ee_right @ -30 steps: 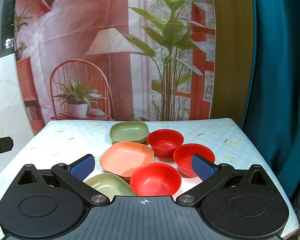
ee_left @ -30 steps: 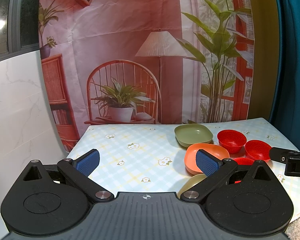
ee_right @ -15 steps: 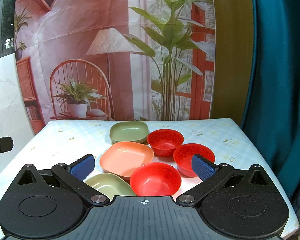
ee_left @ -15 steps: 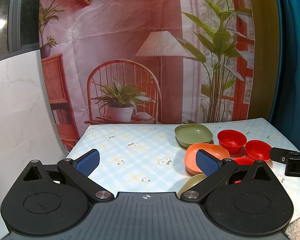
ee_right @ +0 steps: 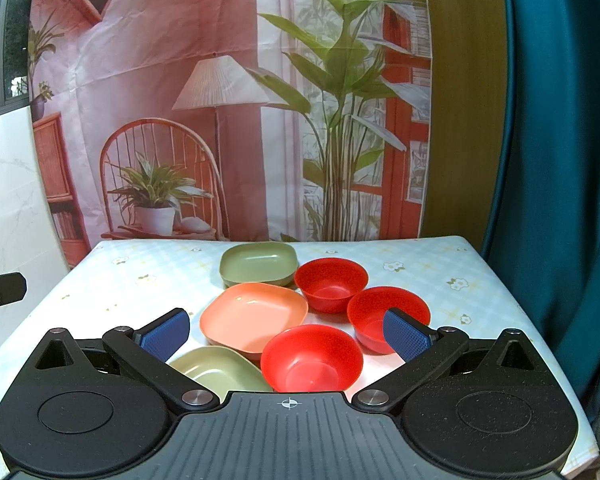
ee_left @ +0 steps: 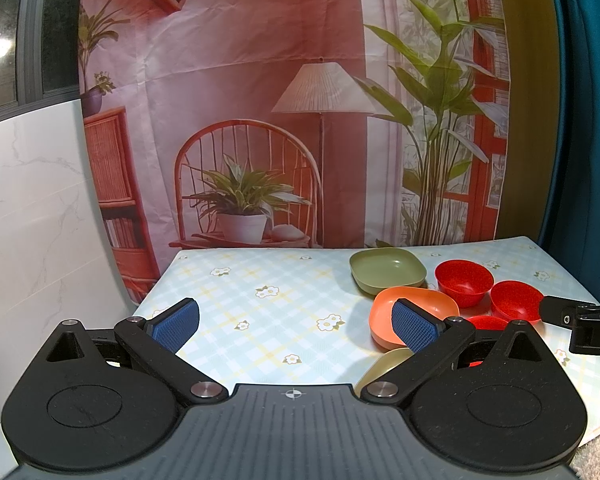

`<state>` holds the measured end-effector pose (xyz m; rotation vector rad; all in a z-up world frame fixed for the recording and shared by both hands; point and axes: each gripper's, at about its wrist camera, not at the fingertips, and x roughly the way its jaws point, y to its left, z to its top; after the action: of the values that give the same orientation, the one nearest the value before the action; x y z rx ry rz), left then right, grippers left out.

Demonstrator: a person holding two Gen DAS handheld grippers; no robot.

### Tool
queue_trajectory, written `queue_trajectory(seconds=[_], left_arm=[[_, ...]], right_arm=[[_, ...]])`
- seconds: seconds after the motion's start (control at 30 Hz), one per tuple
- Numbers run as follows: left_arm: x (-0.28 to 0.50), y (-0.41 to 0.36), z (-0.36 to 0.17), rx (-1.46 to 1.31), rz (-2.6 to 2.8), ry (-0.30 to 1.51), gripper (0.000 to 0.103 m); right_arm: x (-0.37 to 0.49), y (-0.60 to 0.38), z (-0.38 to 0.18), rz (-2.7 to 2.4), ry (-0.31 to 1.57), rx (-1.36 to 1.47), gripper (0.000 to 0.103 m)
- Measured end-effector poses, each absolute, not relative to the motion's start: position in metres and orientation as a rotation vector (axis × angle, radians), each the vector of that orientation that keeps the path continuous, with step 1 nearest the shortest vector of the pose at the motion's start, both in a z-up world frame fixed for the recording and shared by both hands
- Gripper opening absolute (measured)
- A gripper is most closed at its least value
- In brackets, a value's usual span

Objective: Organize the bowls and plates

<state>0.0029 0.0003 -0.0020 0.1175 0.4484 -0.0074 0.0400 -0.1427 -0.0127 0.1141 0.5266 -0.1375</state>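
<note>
Three red bowls sit on the table: a far one (ee_right: 331, 282), a right one (ee_right: 374, 314) and a near one (ee_right: 311, 360). Left of them lie a green plate (ee_right: 258, 262), an orange plate (ee_right: 252, 318) and a pale olive plate (ee_right: 220, 374). My right gripper (ee_right: 287, 334) is open above the near bowl and olive plate, holding nothing. My left gripper (ee_left: 296, 324) is open over bare tablecloth, left of the orange plate (ee_left: 428, 298) and green plate (ee_left: 386, 270). The right gripper's finger (ee_left: 560, 314) shows at the left wrist view's right edge.
The table (ee_right: 440, 264) has a checked floral cloth (ee_left: 260, 300). A printed backdrop (ee_right: 220, 100) hangs behind it, a teal curtain (ee_right: 560, 160) stands on the right and a white marble panel (ee_left: 28, 200) on the left.
</note>
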Motion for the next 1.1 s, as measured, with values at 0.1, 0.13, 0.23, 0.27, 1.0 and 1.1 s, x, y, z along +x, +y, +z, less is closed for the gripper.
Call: queue_trajectory(seconds=[0.1,0.13,0.23,0.27,1.0,1.1], left_arm=[[0.003,0.000,-0.002,0.117,-0.008,0.449,0.103],[0.003,0.000,-0.002,0.117,-0.008,0.448,0.103],[0.003,0.000,-0.002,0.117,-0.008,0.446,0.103],[0.003,0.000,-0.002,0.117,-0.007,0.446,0.103],[0.049,0.009,-0.020,0.152,0.012,0.463,0.103],[0.057,0.006,-0.028,0.156,-0.004,0.476,0.103]], right_arm=[[0.040,-0.143,-0.013,-0.138,0.527,0.114,0.103],[0.040,-0.143,-0.013,-0.138,0.527,0.114,0.103],[0.040,-0.142,-0.014,-0.139,0.527,0.115,0.103],[0.040,-0.142,-0.014,-0.138,0.528,0.116,0.103],[0.073,-0.153,-0.038,0.012,0.497,0.139,0.103],[0.085,-0.152,-0.047,0.015,0.517,0.130,0.103]])
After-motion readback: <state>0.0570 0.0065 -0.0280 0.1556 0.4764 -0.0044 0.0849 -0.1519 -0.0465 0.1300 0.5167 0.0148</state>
